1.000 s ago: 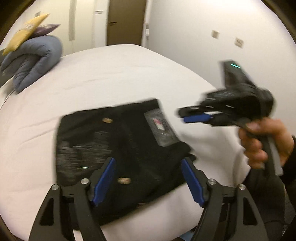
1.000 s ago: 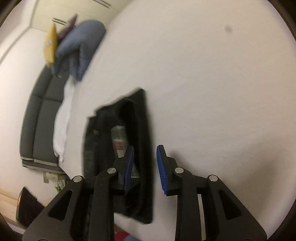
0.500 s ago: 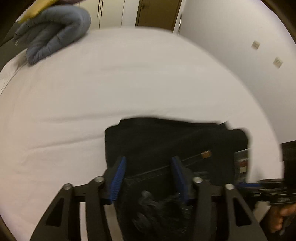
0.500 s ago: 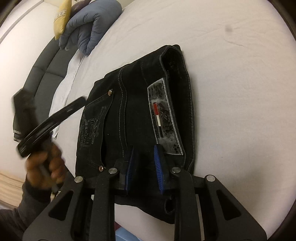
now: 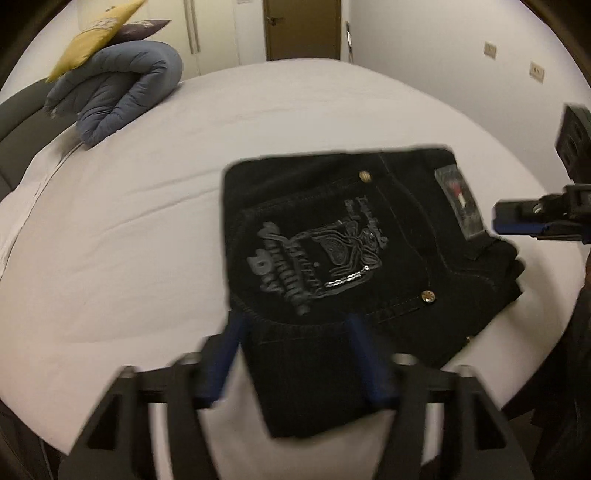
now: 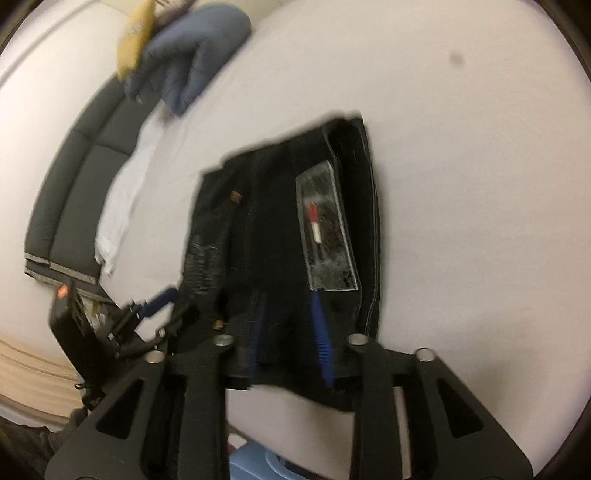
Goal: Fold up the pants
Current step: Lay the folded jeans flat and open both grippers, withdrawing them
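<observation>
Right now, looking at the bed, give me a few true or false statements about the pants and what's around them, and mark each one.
1. The black pants lie folded on the white bed. True.
2. A blue-grey duvet is spread flat under the pants. False: it sits rolled up at the far corner.
3. A yellow pillow rests on the duvet. True.
4. The left gripper is clamped shut. False: its jaws stand apart, just opened.

Folded pants (image 5: pixel 332 240) near bed's (image 5: pixel 129 221) front edge; rolled duvet (image 5: pixel 122 92) at far left corner, cushion (image 5: pixel 92 40) atop.
</observation>
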`<state>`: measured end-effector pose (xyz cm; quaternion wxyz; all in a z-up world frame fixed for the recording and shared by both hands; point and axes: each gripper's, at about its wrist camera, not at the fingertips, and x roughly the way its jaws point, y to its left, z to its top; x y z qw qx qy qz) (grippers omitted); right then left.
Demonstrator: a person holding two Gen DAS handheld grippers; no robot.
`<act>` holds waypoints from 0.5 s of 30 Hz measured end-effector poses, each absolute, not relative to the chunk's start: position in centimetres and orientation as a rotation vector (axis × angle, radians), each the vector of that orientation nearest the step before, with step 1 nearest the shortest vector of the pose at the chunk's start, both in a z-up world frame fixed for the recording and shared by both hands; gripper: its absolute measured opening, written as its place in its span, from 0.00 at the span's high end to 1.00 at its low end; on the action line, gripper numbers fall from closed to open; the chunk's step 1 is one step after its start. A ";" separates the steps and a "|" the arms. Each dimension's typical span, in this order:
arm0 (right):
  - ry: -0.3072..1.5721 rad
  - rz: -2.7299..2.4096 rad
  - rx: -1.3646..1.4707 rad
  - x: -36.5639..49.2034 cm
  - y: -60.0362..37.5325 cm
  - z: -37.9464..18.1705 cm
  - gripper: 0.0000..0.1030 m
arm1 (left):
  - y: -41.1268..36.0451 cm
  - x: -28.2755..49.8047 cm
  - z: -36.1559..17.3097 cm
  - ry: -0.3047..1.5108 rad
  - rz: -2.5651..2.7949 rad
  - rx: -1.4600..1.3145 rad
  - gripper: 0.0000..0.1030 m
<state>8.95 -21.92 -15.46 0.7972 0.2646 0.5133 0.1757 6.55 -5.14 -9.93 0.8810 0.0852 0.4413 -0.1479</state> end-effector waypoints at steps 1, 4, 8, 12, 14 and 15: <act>1.066 0.371 0.577 8.5 -22.6 -14.8 0.33 | -4.5 6.8 -9.4 0.896 -0.295 0.158 0.10; 0.983 0.313 0.606 8.2 -24.8 -14.0 0.21 | -2.7 8.3 -8.6 0.889 -0.294 0.075 0.02; 1.043 0.288 0.738 10.0 -27.1 -16.0 0.23 | -1.6 12.7 -10.6 1.020 -0.366 -0.056 0.02; 1.135 0.339 0.783 12.3 -26.3 -19.5 0.28 | -1.6 15.7 -13.9 1.179 -0.413 -0.114 0.04; 1.160 0.347 0.831 13.4 -25.9 -21.3 0.42 | -1.7 16.3 -14.6 1.204 -0.413 -0.126 0.04; 1.154 0.352 0.846 13.8 -25.7 -21.7 0.46 | -1.9 16.4 -14.6 1.204 -0.412 -0.123 0.04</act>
